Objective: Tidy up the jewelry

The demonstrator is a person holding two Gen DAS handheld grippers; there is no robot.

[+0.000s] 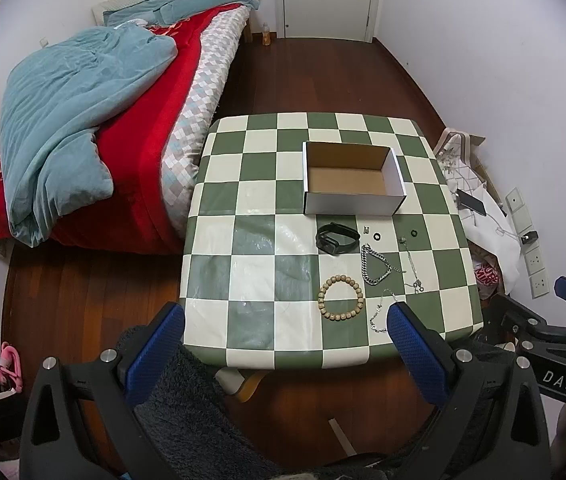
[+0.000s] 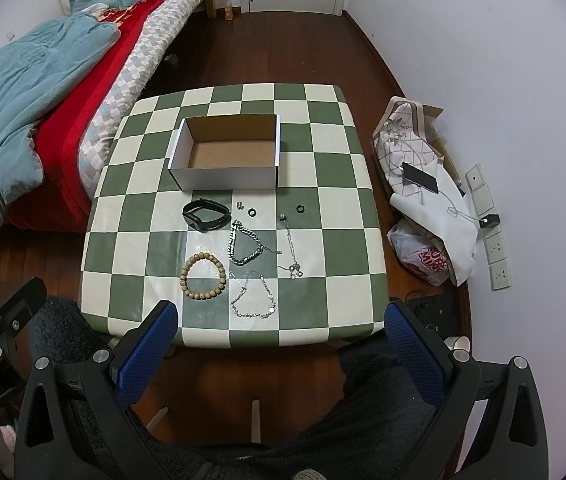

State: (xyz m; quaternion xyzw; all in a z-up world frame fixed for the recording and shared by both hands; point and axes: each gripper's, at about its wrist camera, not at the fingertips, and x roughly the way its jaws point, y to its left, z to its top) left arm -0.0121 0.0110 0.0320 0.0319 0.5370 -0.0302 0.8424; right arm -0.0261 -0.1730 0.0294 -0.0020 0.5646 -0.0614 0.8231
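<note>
Currently both the left gripper (image 1: 285, 344) and right gripper (image 2: 281, 344) are spread wide, holding nothing. Jewelry, including a beaded bracelet (image 2: 203, 277) and what appears a chain (image 2: 245, 246), lies at 6 o'clock of the box (image 2: 227, 178).

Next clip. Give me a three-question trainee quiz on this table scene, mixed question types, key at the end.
1. True or false: the box already holds jewelry.
2. Which item lies nearest the table's near edge?
A. black band
B. thin chain
C. black ring
3. Fill in: the bead bracelet lies to the ___ of the thick chain in both views.

Key: 1 false, the box is empty. 2 B. 3 left. Both the left tongs and the right tongs are open and hold nothing.
</note>
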